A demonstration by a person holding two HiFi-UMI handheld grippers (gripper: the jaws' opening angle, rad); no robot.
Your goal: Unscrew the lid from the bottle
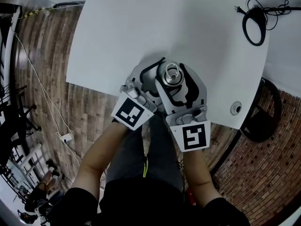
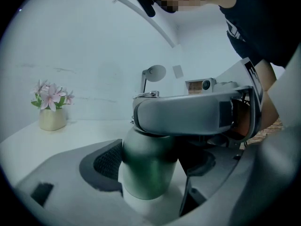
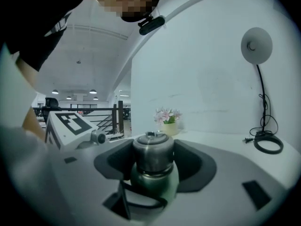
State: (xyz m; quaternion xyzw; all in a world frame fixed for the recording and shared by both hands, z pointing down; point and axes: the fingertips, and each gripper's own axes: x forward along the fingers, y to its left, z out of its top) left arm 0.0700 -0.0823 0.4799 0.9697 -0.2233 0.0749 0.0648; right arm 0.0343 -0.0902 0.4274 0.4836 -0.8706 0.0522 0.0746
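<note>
A green bottle (image 2: 148, 168) with a steel lid (image 1: 170, 75) stands near the front edge of the white table (image 1: 141, 27). My left gripper (image 1: 157, 82) comes in from the left, and its pads hug the green body (image 3: 156, 181), so it is shut on the bottle. My right gripper (image 3: 154, 160) sits higher, with its dark pads against both sides of the lid (image 3: 153, 153). In the left gripper view one grey finger (image 2: 188, 114) of the right gripper crosses in front of the lid and hides most of it.
A small pot of pink flowers (image 2: 51, 112) stands at the back by the wall. A coiled black cable (image 1: 254, 25) with its plug lies at the far right, under a round lamp (image 3: 256, 46). A round grommet (image 1: 235, 108) sits near the front right table edge.
</note>
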